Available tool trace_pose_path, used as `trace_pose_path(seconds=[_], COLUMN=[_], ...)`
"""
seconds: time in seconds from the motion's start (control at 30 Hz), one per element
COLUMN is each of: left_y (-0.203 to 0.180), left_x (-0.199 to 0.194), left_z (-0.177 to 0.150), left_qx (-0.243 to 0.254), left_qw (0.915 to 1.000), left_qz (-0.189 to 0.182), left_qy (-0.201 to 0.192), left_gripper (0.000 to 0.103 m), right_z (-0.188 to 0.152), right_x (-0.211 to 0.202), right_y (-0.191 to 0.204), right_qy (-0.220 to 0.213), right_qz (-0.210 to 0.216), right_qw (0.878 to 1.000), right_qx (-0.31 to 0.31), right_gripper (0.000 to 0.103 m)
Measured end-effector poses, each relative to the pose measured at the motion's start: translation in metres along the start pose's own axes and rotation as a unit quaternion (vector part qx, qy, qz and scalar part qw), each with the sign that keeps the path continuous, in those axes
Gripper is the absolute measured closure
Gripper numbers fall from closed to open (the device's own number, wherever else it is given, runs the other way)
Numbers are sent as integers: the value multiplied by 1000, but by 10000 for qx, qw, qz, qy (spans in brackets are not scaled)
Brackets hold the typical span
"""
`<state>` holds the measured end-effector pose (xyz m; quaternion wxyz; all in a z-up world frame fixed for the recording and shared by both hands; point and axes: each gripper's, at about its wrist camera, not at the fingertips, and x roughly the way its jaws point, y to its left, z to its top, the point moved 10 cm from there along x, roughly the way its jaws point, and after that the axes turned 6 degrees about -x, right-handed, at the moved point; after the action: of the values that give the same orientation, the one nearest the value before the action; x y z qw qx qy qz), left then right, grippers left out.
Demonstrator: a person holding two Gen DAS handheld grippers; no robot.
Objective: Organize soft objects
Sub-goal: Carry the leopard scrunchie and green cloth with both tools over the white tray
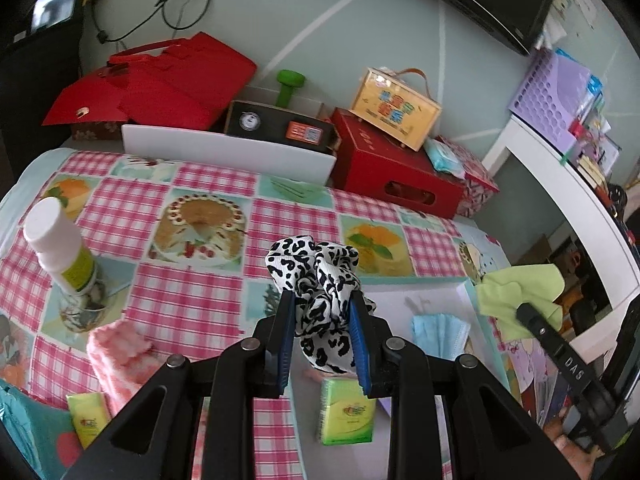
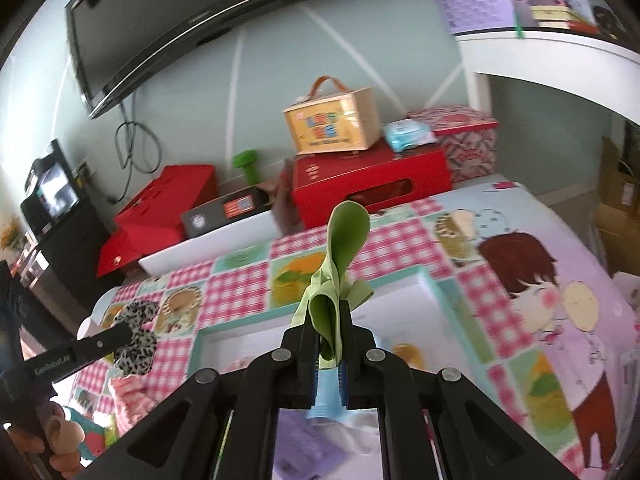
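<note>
My left gripper [image 1: 323, 300] is shut on a black-and-white leopard-print scrunchie [image 1: 320, 276], held above the checked tablecloth [image 1: 192, 292]. In the right wrist view the same scrunchie [image 2: 138, 330] shows at the left on the left gripper's tip. A light green cloth [image 2: 340, 252] stands up from my right gripper [image 2: 328, 326], which is shut on it. That green cloth [image 1: 520, 292] also shows at the right of the left wrist view. Below lie a white tray [image 2: 256, 344] with a teal rim, a blue face mask [image 1: 440, 334] and a green tissue pack [image 1: 347, 412].
A white bottle [image 1: 60, 244] stands at the left of the table, with a pink fluffy cloth [image 1: 120, 356] and a second tissue pack [image 1: 88, 420] nearer. A white bin [image 1: 228, 152], red boxes [image 1: 396, 172] and a yellow case [image 1: 396, 110] line the back. A white desk [image 1: 568, 184] is at the right.
</note>
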<state>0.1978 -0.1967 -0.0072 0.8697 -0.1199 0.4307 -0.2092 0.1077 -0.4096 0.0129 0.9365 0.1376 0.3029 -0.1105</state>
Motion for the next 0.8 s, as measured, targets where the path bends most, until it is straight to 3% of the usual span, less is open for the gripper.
trace_pose_path(seconds=[0.33,0.8], left_y=[-26,-32], left_x=[23,62], left_z=[-14,-28], left_qx=[270,461], left_qw=[9995,9979], left_qz=[-11,159], left_qy=[181,425], left_gripper=[76,76], right_z=[3,-28], right_x=[-3,60], right_y=[-37,-49], right_qy=[-52,529], right_qz=[-302,-112], right_qw=[9993,9974], right_qx=[215,483], right_gripper=[95,95])
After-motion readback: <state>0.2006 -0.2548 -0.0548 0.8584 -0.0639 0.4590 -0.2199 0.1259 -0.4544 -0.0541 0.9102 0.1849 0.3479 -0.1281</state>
